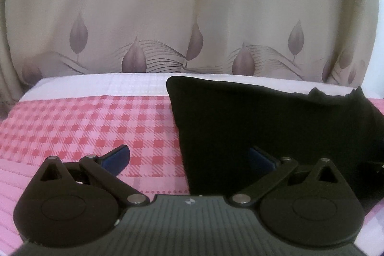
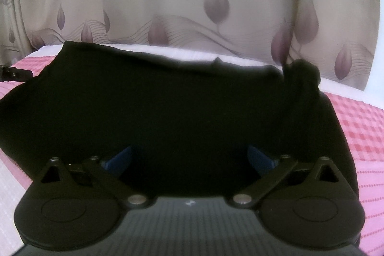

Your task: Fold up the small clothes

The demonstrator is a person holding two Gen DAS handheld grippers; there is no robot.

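Garment: a black cloth (image 2: 168, 112) is lying spread on a pink checked tabletop cover (image 1: 84, 126); what kind of clothing it is I cannot tell, since the fabric is showing no seams or print.
Place, right fingers: the cloth is filling the space ahead of and under the right fingers (image 2: 189, 160), running out past both tips.
Place, left fingers: its left edge is running between the left fingers (image 1: 189, 160); one tip is standing over bare cover, the other over the cloth.
Right fingers: standing wide apart, nothing clamped.
Left fingers: also spread wide, gripping nothing.
Look: deep black, matte, mostly flat; the far edge is rippling, and a bunched lump (image 2: 302, 73) is sitting up at the far right corner.
Handling, my guess: soft, light and limp, so it will be sagging and dragging on the cover rather than keeping shape; not fragile.
Where to take hold: probably two corners or the near edge, one pinch per side, taking a single layer.
Backdrop: a beige leaf-print curtain (image 1: 192, 16) is hanging behind.
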